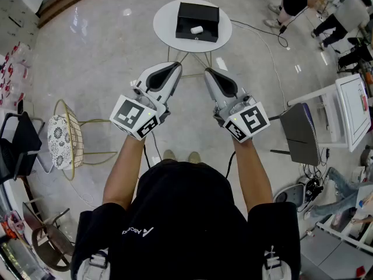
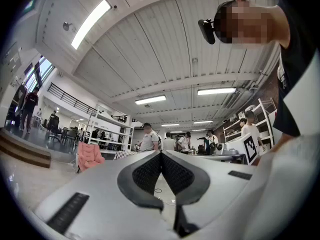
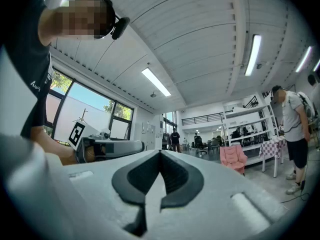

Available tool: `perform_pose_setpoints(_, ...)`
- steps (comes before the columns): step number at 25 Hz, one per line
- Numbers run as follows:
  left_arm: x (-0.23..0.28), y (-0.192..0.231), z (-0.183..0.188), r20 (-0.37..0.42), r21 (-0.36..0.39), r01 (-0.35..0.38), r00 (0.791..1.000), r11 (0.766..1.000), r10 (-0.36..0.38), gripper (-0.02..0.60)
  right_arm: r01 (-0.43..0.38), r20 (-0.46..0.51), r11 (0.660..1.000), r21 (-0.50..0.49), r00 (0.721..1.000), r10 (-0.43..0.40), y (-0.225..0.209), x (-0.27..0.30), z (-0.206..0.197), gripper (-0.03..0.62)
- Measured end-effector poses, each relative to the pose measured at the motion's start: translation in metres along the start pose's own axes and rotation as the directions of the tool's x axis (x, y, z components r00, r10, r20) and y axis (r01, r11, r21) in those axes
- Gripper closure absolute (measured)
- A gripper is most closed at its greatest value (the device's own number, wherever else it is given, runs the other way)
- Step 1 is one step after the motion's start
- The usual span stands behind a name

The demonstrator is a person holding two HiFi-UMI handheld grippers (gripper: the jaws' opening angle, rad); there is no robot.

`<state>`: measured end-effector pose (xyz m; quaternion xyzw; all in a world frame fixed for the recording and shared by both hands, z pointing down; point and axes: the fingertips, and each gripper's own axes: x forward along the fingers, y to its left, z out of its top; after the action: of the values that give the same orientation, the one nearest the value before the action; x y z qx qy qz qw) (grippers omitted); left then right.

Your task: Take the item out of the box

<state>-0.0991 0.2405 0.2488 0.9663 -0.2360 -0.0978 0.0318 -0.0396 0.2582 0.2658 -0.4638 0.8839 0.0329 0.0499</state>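
Left gripper [image 1: 176, 66] and right gripper [image 1: 207, 72]: jaws together, nothing between, held side by side well short of the table [image 1: 165, 28]. Box [image 1: 197, 17] on the table, open-topped; small white item [image 1: 196, 30] inside. Open one gripper before reaching. Lower straight over the item, clear of the box walls. Open floor before the table; cable [image 1: 265, 39] right of it, chair [image 1: 67, 136] well left.
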Motion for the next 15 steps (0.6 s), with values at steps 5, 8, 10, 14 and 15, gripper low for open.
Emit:
perform_pose_setpoints(5,-0.012,0.025,-0.001,0.011,0.009,0.024,1.000,1.000,-0.024,0.582,0.003,0.025,1.000,0.024,1.000,-0.003,0.009,0.024,-0.001,0.594)
perform_pose_setpoints(8,-0.019,0.040,0.002,0.012,-0.001,0.029,0.999,1.000,-0.029,0.582,0.020,0.022,1.000,0.017,1.000,-0.020,0.011,0.035,-0.006,0.594)
perform_pose_setpoints(10,-0.022,0.050,0.002,0.016,-0.002,0.034,0.999,0.999,-0.034,0.583,0.030,0.017,0.999,0.018,0.999,-0.031,0.012,0.041,-0.011,0.594)
perform_pose_setpoints(14,-0.025,0.072,0.000,0.020,-0.009,0.034,0.999,0.999,-0.034,0.582,0.052,0.006,0.998,0.024,0.999,-0.052,0.006,0.054,-0.020,0.594)
perform_pose_setpoints(15,-0.024,0.078,-0.001,0.019,-0.012,0.032,0.999,0.999,-0.032,0.583,0.055,0.004,0.998,0.025,0.998,-0.055,0.003,0.057,-0.022,0.594)
